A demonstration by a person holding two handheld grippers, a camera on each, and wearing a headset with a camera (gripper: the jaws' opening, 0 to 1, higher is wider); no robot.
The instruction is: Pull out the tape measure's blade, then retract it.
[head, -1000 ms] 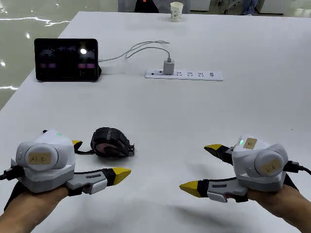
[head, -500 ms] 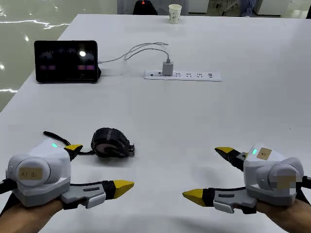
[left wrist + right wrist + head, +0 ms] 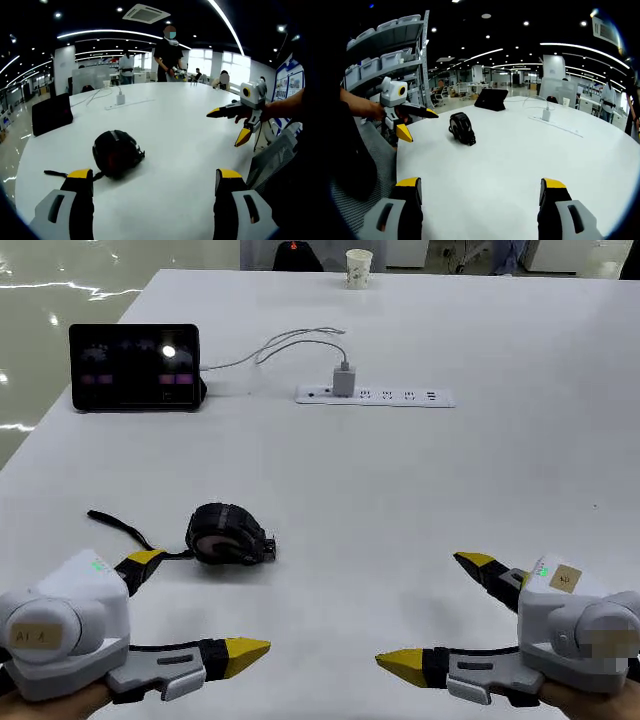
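The round black tape measure with a dull pink face [image 3: 228, 534] lies on the white table [image 3: 400, 490], on its near left part, with its thin black wrist strap [image 3: 115, 523] trailing away to the left. The left tongs [image 3: 200, 602], white-bodied with yellow tips, hover just beside it on the near side, jaws spread wide and gripping nothing. In the left gripper view the tape measure [image 3: 117, 152] sits ahead of the left jaw, apart from it. The right tongs [image 3: 430, 610] hang well apart from the tape measure, low on the right, jaws likewise wide and empty. Farther back stand a black tablet [image 3: 135, 365], a white power strip [image 3: 375, 395] with a white charger [image 3: 345, 377] plugged in, and a paper cup [image 3: 359, 267] at the far edge
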